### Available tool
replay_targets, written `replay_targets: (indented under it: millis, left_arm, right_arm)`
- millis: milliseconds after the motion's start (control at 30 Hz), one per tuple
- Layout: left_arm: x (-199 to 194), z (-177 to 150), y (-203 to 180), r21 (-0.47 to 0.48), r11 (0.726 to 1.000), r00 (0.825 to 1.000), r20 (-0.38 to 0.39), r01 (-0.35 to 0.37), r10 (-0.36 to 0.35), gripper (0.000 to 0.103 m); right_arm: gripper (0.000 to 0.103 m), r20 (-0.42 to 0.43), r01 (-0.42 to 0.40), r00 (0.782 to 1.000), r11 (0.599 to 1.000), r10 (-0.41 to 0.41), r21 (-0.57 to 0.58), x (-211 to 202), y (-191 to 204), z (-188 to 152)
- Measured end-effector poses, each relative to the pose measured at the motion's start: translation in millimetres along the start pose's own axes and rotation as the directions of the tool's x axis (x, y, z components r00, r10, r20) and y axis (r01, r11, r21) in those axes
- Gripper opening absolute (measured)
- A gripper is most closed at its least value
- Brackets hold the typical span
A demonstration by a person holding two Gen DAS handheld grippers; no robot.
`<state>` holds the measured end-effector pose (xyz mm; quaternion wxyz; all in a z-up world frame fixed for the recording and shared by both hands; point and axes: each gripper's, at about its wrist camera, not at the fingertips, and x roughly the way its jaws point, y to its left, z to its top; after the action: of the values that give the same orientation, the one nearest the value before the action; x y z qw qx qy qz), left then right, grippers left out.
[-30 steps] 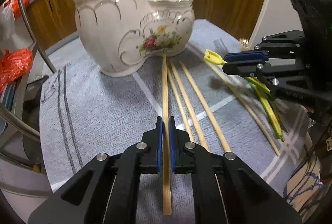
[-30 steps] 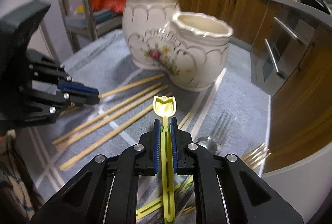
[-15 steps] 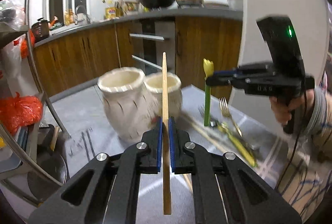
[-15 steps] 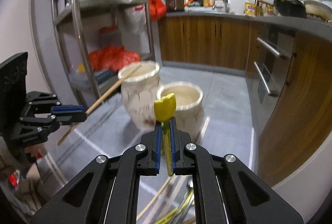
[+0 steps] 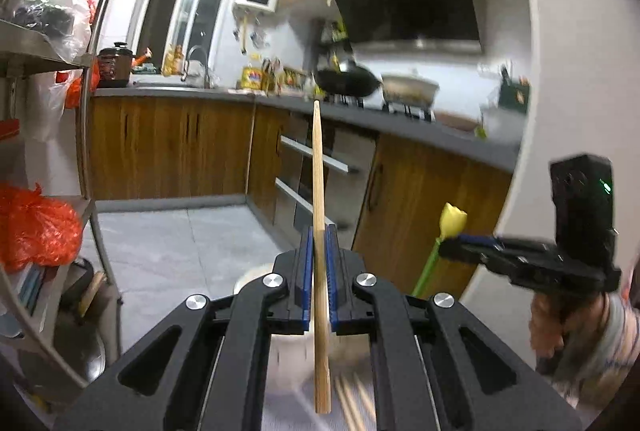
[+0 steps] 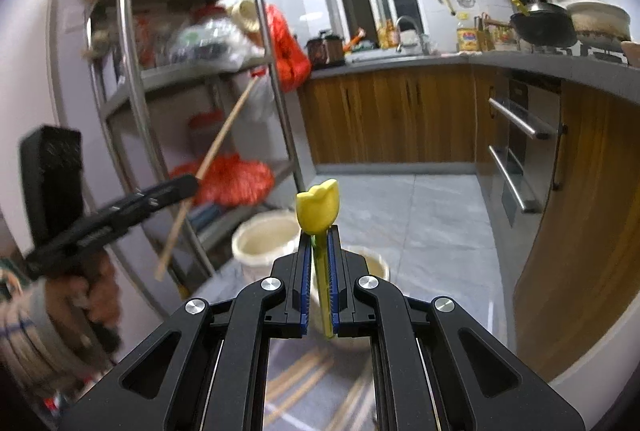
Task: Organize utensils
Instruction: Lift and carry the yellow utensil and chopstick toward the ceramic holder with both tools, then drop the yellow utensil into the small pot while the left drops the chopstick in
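Two jars (image 6: 262, 237) stand side by side on the table, below both grippers. Loose chopsticks (image 6: 298, 381) lie on the table in front of them. A shelf rack (image 6: 136, 103) stands to the left.

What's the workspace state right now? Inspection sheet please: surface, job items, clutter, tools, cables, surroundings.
Surface: grey cloth under the tools, mostly hidden, blurred.
Job's things: wooden chopstick upright in left tool; yellow-green tulip utensil in right tool; two cream holders below; loose chopsticks on the cloth.
Clutter: nothing seen on the visible cloth.
Grippers: left tool shut on the chopstick; right tool shut on the tulip utensil; both raised above the holders.
Cables: nothing seen.
Surroundings: metal rack with orange bags, wood cabinets, wok on the stove.
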<state>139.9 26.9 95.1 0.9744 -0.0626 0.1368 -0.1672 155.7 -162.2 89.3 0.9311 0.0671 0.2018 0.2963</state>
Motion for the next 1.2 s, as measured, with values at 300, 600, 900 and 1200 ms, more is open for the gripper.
replay_targets:
  millis: [300, 600, 900, 1200]
  left_arm:
    - [69, 1, 17, -0.072, 0.994, 0.995, 0.046, -0.079, 0.083, 0.006]
    - [73, -35, 20, -0.017, 0.992, 0.992, -0.016, -0.127, 0.127, 0.006]
    - [62, -46, 15, 0.054, 0.987, 0.987, -0.048, -0.152, 0.155, 0.006]
    - [54, -42, 10, 0.079, 0.982, 0.984, -0.046, -0.169, 0.173, 0.053]
  right_arm:
    - [0.009, 0.034, 0.074, 0.997, 0.995, -0.076, 0.073, 33, -12, 19]
    - [0.009, -0.131, 0.134, 0.984, 0.988, -0.123, 0.078, 76, -22, -21]
    - [0.009, -0.186, 0.147, 0.974, 0.985, -0.128, 0.089, 87, -23, -38]
    - [0.036, -0.182, 0.153, 0.974, 0.983, -0.133, 0.099, 82, -25, -38]
